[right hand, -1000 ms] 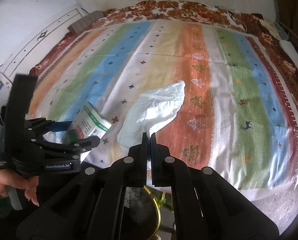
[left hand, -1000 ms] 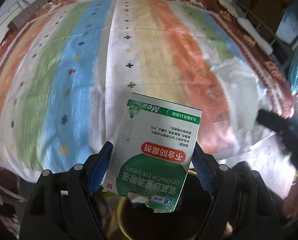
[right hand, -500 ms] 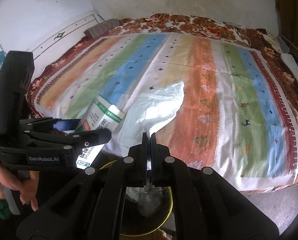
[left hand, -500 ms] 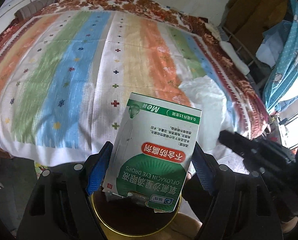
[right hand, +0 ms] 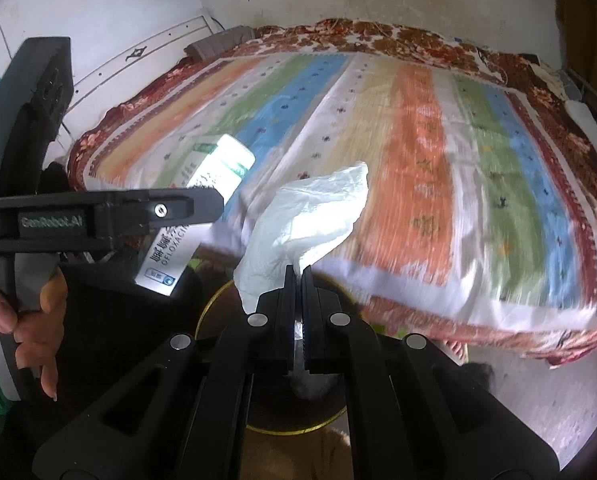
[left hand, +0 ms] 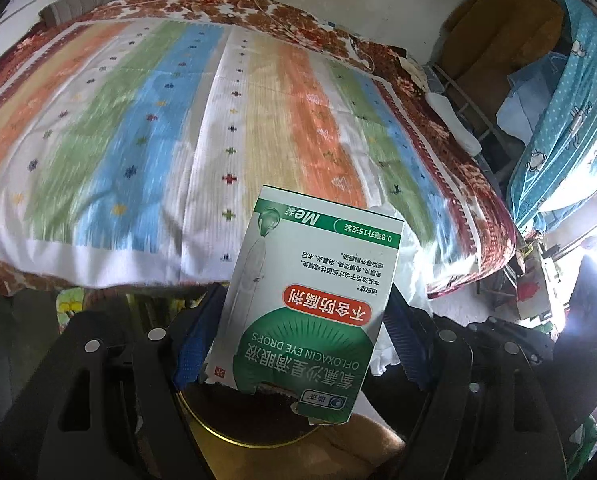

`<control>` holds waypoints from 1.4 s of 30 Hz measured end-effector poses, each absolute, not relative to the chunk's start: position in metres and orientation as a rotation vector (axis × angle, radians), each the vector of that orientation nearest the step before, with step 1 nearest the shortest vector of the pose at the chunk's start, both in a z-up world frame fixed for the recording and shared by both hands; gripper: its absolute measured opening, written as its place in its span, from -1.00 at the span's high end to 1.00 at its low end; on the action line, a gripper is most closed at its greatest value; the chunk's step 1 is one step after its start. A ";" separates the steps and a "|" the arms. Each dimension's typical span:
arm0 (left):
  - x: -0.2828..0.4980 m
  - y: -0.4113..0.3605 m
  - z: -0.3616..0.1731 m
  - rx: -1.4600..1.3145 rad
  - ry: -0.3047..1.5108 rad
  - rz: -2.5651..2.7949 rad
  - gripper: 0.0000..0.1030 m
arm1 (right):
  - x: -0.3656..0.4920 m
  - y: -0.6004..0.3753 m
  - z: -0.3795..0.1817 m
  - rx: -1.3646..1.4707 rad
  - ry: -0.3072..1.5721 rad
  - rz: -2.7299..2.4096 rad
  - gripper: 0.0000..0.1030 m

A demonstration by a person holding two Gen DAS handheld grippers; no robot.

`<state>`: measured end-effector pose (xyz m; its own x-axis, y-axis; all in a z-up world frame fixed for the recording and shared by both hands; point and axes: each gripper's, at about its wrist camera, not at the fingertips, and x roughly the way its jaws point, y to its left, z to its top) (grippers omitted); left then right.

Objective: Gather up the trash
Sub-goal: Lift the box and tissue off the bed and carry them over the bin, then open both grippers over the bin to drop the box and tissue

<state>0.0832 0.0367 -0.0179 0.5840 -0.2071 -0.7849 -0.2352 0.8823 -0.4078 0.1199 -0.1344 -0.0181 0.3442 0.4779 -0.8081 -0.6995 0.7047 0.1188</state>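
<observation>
My left gripper (left hand: 298,336) is shut on a green and white eye drops box (left hand: 310,304), held upright between the blue pads. The box (right hand: 202,208) and left gripper also show in the right wrist view, at the left. My right gripper (right hand: 297,280) is shut on a crumpled white tissue (right hand: 310,216) that sticks up from the fingertips. Both grippers hover over a round bin with a yellow rim (left hand: 234,438), which also shows under the right gripper (right hand: 298,428). The bin sits on the floor below the bed's near edge.
A bed with a striped, coloured blanket (left hand: 178,120) fills the space ahead. Clutter, a rack and a blue cloth (left hand: 558,128) stand at the right. A white wall (right hand: 98,8) lies behind the bed.
Both grippers have pulled back from the bed and come together over the bin. The bed's near edge now shows in both views. The box and the tissue stay held.
</observation>
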 end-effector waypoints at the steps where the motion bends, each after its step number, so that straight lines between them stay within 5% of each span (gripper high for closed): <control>1: 0.079 0.034 -0.021 -0.511 0.964 0.016 -0.49 | 0.118 -0.135 -0.021 -0.273 0.954 0.775 0.97; 24: 0.066 0.022 -0.077 -0.559 1.095 0.119 -0.50 | 0.108 -0.131 -0.092 -0.280 1.182 0.711 0.96; 26: 0.068 0.026 -0.080 -0.598 1.088 0.134 -0.51 | 0.113 -0.130 -0.095 -0.266 1.195 0.698 0.90; 28: 0.071 0.031 -0.086 -0.651 1.087 0.140 -0.62 | 0.119 -0.130 -0.098 -0.246 1.211 0.683 0.46; 30: 0.074 0.032 -0.090 -0.661 1.091 0.162 -0.75 | 0.123 -0.131 -0.099 -0.219 1.223 0.672 0.29; 42: 0.072 0.032 -0.083 -0.612 1.083 0.174 -0.79 | 0.122 -0.143 -0.088 -0.189 1.189 0.648 0.14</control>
